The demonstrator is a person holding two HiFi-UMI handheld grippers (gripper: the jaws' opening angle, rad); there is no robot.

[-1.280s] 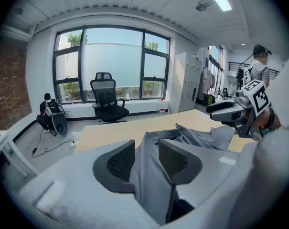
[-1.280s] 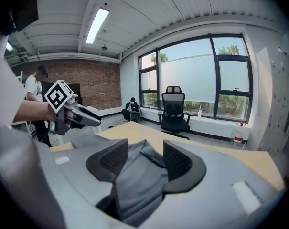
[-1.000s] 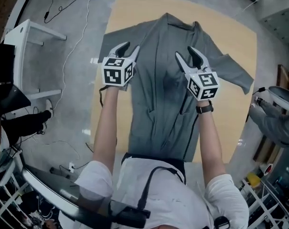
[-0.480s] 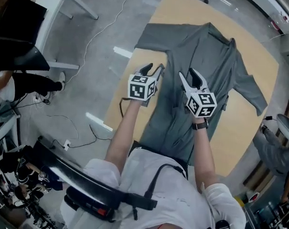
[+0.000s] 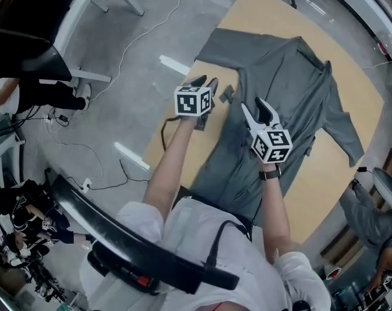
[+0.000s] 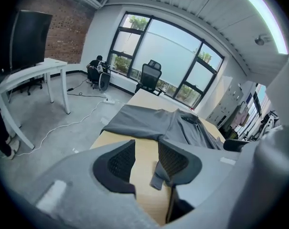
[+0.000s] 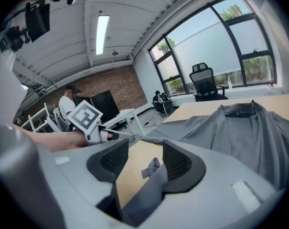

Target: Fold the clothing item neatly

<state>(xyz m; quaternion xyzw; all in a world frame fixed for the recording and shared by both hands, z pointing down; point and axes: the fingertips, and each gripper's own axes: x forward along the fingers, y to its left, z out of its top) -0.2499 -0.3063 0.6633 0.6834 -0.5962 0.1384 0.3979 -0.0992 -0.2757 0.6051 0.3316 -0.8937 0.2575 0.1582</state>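
Lying spread on the desk [image 5: 322, 173], the grey garment [image 5: 293, 89] is hovered over by left gripper [image 5: 207, 83] and right gripper [image 5: 253, 106], jaws apart and empty; its side edge is best pinched evenly.

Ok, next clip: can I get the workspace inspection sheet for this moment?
Surface: wooden table, light top.
Job's things: grey collared garment spread flat, sleeves out, not yet folded; a small fabric tab sticks out at its edge.
Clutter: nothing seen.
Grippers: left gripper over bare wood beside the garment, right gripper over the garment; both with jaws apart, nothing gripped.
Cables: white cable trails across the floor.
Surroundings: white desk, office chair, large windows, people at the edges.
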